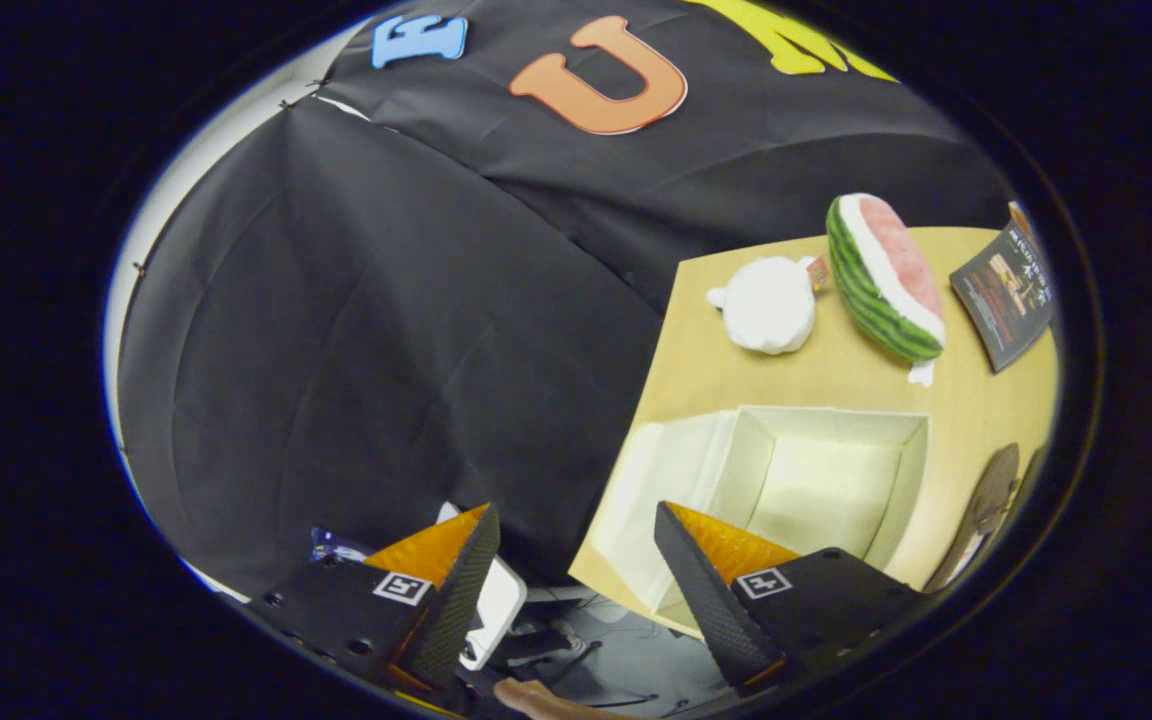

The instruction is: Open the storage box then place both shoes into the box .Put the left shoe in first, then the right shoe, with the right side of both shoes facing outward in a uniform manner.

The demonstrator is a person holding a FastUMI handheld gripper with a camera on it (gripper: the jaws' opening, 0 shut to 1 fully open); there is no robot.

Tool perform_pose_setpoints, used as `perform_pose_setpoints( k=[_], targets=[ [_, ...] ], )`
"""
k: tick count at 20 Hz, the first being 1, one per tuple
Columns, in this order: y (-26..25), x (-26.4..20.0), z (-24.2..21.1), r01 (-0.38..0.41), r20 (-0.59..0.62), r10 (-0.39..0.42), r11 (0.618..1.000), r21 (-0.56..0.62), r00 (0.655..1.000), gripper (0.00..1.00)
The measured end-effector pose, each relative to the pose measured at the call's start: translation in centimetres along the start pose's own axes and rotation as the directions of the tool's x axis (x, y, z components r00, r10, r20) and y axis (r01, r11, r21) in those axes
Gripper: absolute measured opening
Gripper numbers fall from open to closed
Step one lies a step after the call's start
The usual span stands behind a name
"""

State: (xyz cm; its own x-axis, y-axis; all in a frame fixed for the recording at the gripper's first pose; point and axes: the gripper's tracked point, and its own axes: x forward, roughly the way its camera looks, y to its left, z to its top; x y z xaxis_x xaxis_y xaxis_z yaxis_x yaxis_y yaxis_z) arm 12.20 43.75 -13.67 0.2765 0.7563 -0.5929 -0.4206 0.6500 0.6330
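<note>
One storage box (826, 480) stood open on the one wooden table (706, 370). Beyond it lay one white plush toy (768, 305), one watermelon-slice plush (886, 278) and one dark booklet (1006, 295). One brown shoe (984, 510) lay beside the box. The one gripper (576, 520) showed two fingers, spread apart and holding nothing.

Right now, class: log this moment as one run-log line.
gripper: open, holding nothing | storage box: open, empty, on table by one finger | shoe: beside box, not yet loaded | phase: box opened
</note>
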Motion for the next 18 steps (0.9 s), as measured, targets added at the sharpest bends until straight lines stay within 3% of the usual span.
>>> perform_pose_setpoints(
  k=[5, 10, 18],
  targets=[
    [-5.6, -3.8, -1.6, 0.108, 0.019, -0.107, 0.988, -0.109, 0.994, 0.96],
    [-13.7, -8.7, -4.4, 0.201, 0.011, -0.200, 0.977, -0.077, 0.980, 0.95],
    [-28.7, -15.2, -9.0, 0.395, -0.015, -0.395, 0.919, 0.001, 0.919, 0.95]
  ],
)
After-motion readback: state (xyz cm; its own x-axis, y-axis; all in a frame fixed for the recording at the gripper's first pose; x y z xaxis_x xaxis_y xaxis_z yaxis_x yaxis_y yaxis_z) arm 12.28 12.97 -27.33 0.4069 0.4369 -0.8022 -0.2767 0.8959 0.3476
